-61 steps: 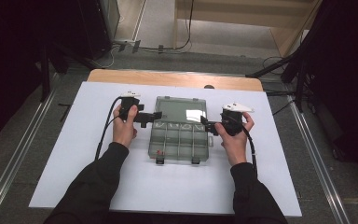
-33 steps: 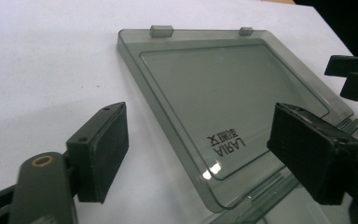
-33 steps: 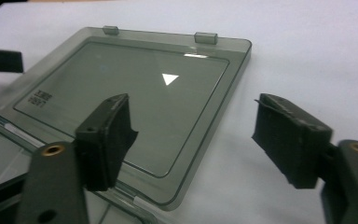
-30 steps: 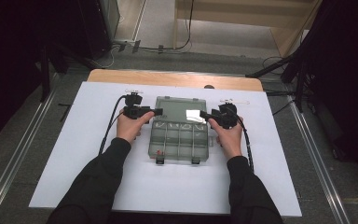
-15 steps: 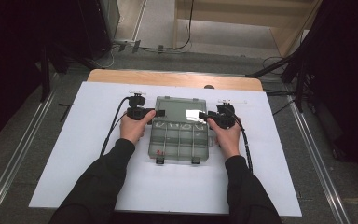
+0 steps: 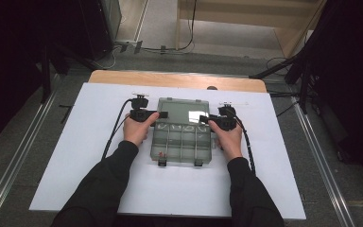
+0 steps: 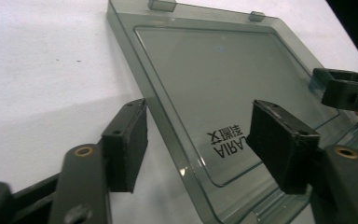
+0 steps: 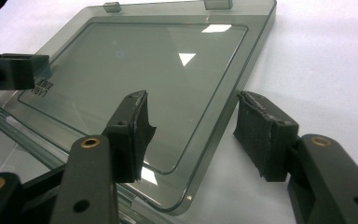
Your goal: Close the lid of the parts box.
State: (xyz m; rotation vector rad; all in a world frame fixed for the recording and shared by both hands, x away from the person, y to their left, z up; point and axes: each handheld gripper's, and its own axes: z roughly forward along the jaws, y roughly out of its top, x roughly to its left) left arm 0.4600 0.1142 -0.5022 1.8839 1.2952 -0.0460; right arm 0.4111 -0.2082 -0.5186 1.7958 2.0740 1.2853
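Here's the clear plastic organiser box (image 6: 183, 132) lying open in the middle of the white board (image 6: 90, 156), its lid (image 6: 183, 111) folded flat toward the far edge and the compartment tray (image 6: 182, 144) toward the person's edge. Left gripper (image 6: 162, 115) comes in over the lid's left rim, right gripper (image 6: 202, 118) over the right rim, facing each other. In the left gripper view the jaws have just been closing and straddle the lid's side edge (image 7: 168, 126), one pad (image 7: 127, 144) out over the board, the other (image 7: 279, 144) above the panel, yet neither presses on the plastic. The right gripper view has the same picture: jaws have drawn in a little, spread either side of the rim (image 8: 223, 126), daylight showing on both sides. So nothing is pinched yet. My read: this lid is light, thin and stiff, glossy enough to slip, and it will flex if lifted from one corner. The raised outer rim looks the sensible place to grip, both sides together, swinging it over on the hinge between lid and tray. The two latch tabs (image 7: 162, 4) sit at the lid's far edge.
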